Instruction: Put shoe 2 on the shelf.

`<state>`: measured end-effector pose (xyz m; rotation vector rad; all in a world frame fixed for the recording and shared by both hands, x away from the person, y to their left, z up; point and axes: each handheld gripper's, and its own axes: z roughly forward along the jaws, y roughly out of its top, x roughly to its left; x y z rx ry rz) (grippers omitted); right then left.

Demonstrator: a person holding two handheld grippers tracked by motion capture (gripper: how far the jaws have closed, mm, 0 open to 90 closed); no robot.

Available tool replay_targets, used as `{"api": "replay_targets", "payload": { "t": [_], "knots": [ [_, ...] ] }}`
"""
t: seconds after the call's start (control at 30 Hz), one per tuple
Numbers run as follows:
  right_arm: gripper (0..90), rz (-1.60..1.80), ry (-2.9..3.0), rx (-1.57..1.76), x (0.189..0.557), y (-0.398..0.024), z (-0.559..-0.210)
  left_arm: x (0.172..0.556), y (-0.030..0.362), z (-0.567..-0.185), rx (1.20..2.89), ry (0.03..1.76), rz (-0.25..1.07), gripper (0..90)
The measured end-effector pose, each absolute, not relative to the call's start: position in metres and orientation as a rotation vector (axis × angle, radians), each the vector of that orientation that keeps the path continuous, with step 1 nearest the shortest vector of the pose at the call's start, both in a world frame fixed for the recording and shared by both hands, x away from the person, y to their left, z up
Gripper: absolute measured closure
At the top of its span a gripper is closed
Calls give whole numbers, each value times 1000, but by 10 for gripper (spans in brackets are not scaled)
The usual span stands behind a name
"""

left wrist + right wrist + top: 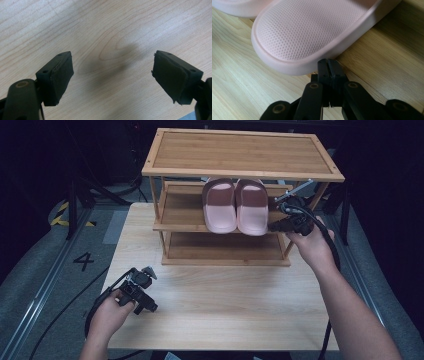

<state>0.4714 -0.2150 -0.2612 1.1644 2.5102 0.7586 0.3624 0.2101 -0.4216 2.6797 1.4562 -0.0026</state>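
Observation:
Two pink slippers with dark red straps stand side by side on the middle shelf point(180, 212) of a wooden shoe rack point(240, 151). My right gripper point(273, 226) is at the rack's right side, level with that shelf. In the right gripper view its jaws point(328, 63) are shut with nothing between them, their tips against the heel rim of the right slipper point(312, 32) point(252, 207). The left slipper point(219, 205) point(234, 7) lies just beyond. My left gripper point(149, 291) point(112, 53) is held open over the table point(112, 25) at the front left, with nothing between its pads.
The rack stands at the far end of the light wooden table point(225, 305) and has a bare top shelf and a bare bottom shelf point(225, 247). Cables trail from both grippers. Dark floor with rails and a marked "4" point(83, 261) surrounds the table.

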Motion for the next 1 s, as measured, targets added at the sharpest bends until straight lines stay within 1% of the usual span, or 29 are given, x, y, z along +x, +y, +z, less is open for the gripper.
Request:
{"api": "replay_targets", "payload": {
  "t": [0.07, 0.1, 0.13, 0.17, 0.2, 0.23, 0.3, 0.47, 0.6, 0.77, 0.87, 1.0],
  "knots": [
    [798, 786, 2511, 1194, 469, -217, -259, 363, 209, -422, 2680, 1448, -10, 174],
    [798, 786, 2511, 1194, 469, -217, -259, 364, 209, -421, 2684, 1444, -15, 174],
    [687, 804, 2510, 1199, 465, -219, -255, 364, 208, -422, 2686, 1443, -12, 174],
    [687, 804, 2510, 1199, 465, -219, -255, 364, 208, -422, 2686, 1443, -12, 174],
    [632, 835, 2512, 1147, 460, -221, -251, 365, 208, -422, 2685, 1442, -17, 174],
    [632, 835, 2512, 1147, 460, -221, -251, 365, 208, -422, 2686, 1442, -17, 174],
    [574, 838, 2507, 1098, 451, -222, -245, 365, 207, -421, 2690, 1442, -11, 174],
    [509, 844, 2513, 1040, 432, -231, -234, 365, 207, -419, 2692, 1427, -8, 174],
    [471, 819, 2525, 1033, 421, -243, -233, 365, 206, -418, 2689, 1424, -5, 174],
    [435, 774, 2534, 1073, 408, -263, -238, 365, 204, -417, 2691, 1425, -4, 174],
    [432, 756, 2539, 1084, 404, -271, -241, 365, 204, -417, 2694, 1420, -3, 174],
    [409, 690, 2555, 1130, 397, -292, -252, 366, 204, -417, 2691, 1425, -6, 174]
  ]
}}
